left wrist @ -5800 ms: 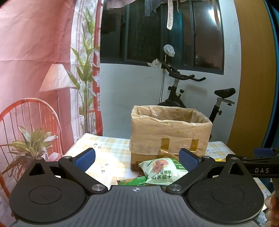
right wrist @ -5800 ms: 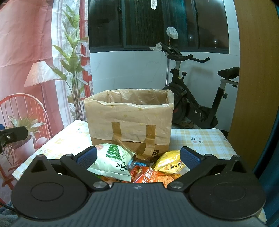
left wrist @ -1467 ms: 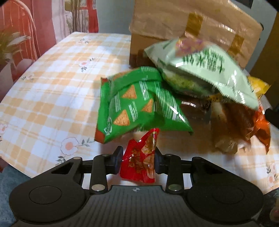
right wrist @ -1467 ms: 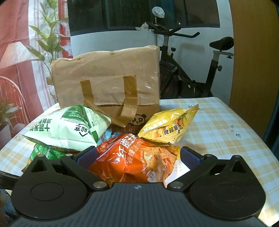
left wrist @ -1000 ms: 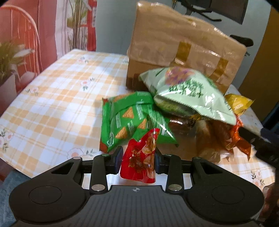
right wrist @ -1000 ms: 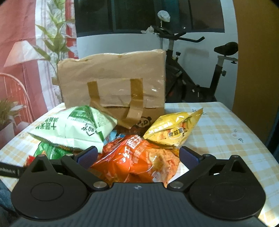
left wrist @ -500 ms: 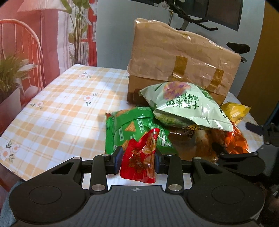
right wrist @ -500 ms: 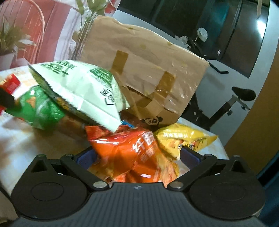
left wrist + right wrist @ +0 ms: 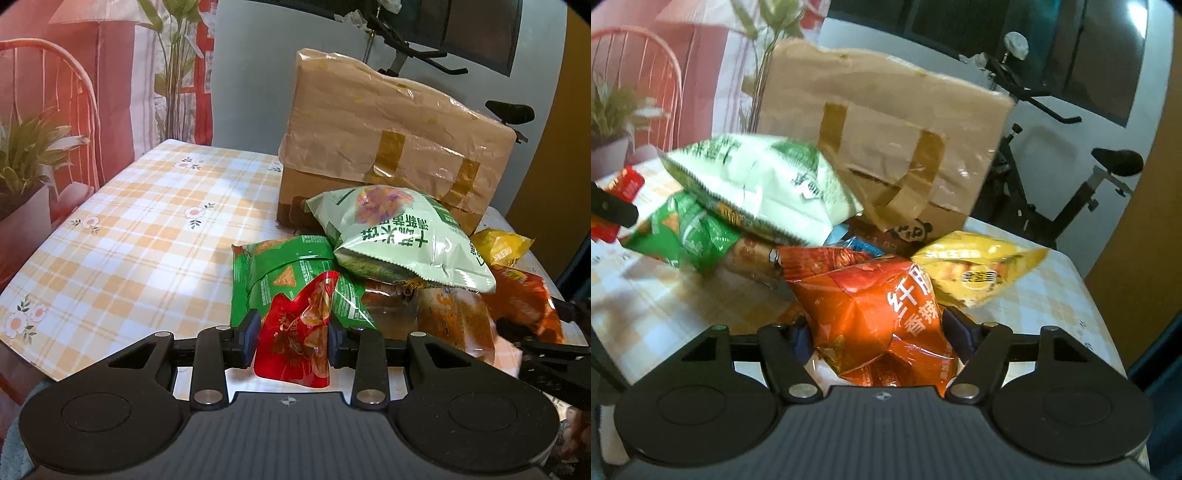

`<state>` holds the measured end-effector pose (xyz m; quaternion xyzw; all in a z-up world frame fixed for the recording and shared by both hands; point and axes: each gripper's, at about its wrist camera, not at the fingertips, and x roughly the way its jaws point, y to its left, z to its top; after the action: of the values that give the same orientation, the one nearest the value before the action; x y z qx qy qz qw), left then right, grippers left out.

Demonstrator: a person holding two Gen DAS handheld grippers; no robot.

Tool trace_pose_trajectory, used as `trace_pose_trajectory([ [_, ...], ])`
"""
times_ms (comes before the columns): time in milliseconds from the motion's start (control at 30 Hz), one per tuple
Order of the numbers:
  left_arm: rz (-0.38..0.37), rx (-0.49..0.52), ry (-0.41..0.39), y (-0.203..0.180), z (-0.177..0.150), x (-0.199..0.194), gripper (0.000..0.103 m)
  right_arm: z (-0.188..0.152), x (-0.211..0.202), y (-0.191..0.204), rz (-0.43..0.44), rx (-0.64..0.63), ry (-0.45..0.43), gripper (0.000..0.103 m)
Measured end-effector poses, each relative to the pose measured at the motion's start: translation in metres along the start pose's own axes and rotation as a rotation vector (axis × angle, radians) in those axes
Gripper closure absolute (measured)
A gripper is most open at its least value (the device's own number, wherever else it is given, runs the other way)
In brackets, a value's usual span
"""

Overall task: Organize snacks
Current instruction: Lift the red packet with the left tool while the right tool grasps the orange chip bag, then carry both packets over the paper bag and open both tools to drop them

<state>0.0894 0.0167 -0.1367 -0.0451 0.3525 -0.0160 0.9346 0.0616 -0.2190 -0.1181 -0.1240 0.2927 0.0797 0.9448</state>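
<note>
My left gripper (image 9: 291, 330) is shut on a small red snack packet (image 9: 291, 354), held just above the near table edge. Behind it lie a green chip bag (image 9: 280, 280), a pale green bag (image 9: 399, 240) on top of the pile, and a yellow bag (image 9: 502, 245). My right gripper (image 9: 877, 334) is closing on the orange snack bag (image 9: 871, 306), whose sides bulge against both pads. A tall brown taped box (image 9: 886, 129) stands behind the heap; its opening is hidden from here.
The checked tablecloth (image 9: 129, 229) stretches bare to the left of the pile. An exercise bike (image 9: 1071, 177) stands behind the table on the right. A potted plant (image 9: 26, 155) and a pink curtain are on the left.
The right gripper's jaws have narrowed from wide apart onto the orange bag, and its view has rolled. The left gripper keeps the red packet and has tilted up a little.
</note>
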Motion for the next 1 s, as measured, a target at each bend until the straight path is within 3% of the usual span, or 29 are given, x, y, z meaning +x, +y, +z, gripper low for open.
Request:
trace_pose_trajectory([
  [200, 0.029, 0.004, -0.052, 0.0, 0.007, -0.011, 0.065, 0.006, -0.021, -0.024, -0.009, 0.098, -0.019, 0.033],
  [433, -0.037, 0.061, -0.19, -0.003, 0.042, -0.037, 0.064, 0.043, -0.052, -0.053, -0.015, 0.171, -0.182, 0.033],
  [833, -0.124, 0.155, -0.378, -0.033, 0.152, -0.043, 0.062, 0.142, -0.054, -0.096, 0.063, 0.233, -0.406, 0.033],
  [1000, -0.175, 0.114, -0.36, -0.042, 0.205, -0.012, 0.062, 0.19, -0.029, -0.108, 0.11, 0.242, -0.483, 0.033],
])
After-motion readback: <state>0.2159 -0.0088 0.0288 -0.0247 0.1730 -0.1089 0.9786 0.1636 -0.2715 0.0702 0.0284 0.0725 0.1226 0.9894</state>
